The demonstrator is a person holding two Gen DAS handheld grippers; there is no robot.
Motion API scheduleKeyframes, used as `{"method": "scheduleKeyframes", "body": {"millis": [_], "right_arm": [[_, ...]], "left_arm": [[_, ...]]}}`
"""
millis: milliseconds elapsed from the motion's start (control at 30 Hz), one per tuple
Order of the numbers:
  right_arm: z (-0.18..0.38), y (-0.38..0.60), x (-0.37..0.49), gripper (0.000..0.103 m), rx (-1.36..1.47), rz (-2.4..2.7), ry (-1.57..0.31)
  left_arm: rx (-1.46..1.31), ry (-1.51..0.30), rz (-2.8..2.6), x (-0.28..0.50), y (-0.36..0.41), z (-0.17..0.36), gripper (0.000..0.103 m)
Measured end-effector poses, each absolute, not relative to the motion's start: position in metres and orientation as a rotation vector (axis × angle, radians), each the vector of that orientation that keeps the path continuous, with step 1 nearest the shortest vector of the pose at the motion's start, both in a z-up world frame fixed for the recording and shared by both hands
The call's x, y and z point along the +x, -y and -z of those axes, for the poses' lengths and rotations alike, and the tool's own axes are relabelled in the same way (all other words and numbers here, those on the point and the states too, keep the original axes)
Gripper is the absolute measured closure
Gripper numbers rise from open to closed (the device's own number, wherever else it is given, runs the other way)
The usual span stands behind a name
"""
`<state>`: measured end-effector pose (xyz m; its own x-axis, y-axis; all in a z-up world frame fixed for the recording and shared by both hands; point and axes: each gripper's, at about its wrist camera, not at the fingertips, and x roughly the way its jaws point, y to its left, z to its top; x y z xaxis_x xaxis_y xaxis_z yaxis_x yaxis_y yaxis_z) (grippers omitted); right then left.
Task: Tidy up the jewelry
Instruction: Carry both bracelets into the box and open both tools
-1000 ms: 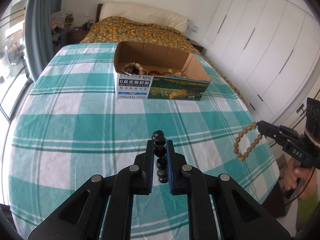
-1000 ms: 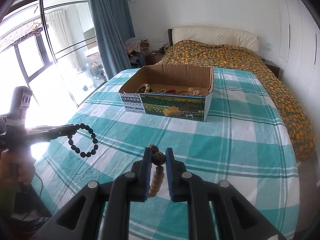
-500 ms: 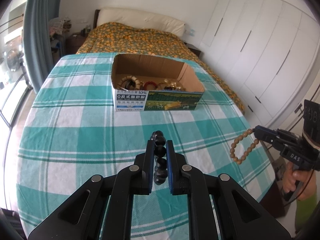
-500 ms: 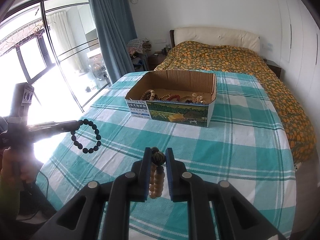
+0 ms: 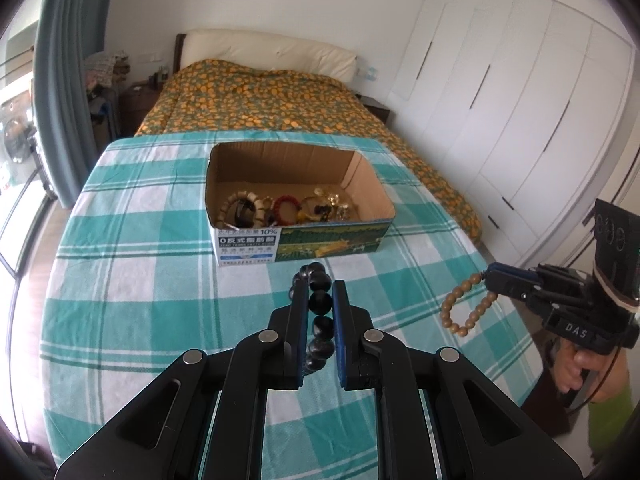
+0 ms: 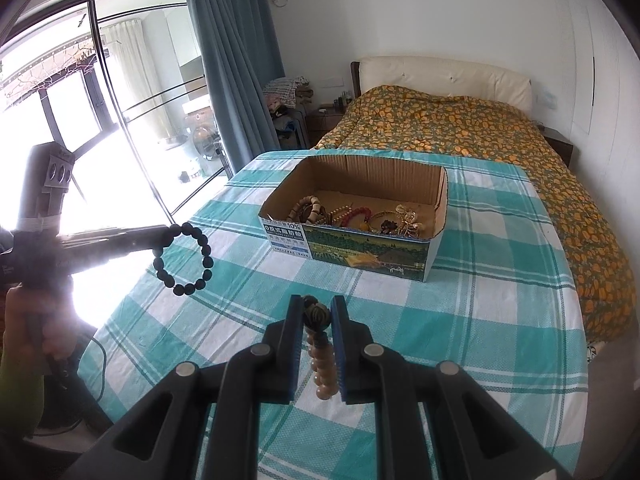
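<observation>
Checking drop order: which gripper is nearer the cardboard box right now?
Hard to call. Left gripper with its black bracelet and right gripper with its tan bracelet both hover short of the cardboard box.

Both grippers higher above surface (image 5: 132,288) than second ago; cardboard box (image 5: 296,236) now seen more from above, jewelry inside (image 5: 280,208) more exposed.

Bedroom in a home

A bed (image 5: 264,96) with an orange-patterned cover, white fitted wardrobes (image 5: 516,96), blue curtains (image 6: 228,80) and a glazed balcony door (image 6: 80,120) are seen.
</observation>
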<state>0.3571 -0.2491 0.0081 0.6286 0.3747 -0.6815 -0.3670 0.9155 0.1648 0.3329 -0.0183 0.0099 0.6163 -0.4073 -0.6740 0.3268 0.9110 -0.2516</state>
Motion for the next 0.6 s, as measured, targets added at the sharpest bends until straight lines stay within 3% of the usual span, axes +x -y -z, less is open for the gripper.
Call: {"method": "scheduleKeyframes", "body": {"millis": [333,600], "right_arm": [[-0.043,0.227,0.431,0.089,-0.005,-0.453,-0.724],[-0.027,0.2,0.52,0.089,-0.008,-0.446,-0.73]], "left_arm": [[-0.093,-0.755,0.431,0.404,0.037,-0.038,0.093],[-0.113,-0.792,0.405,0.49,0.051,-0.012,0.093]]}}
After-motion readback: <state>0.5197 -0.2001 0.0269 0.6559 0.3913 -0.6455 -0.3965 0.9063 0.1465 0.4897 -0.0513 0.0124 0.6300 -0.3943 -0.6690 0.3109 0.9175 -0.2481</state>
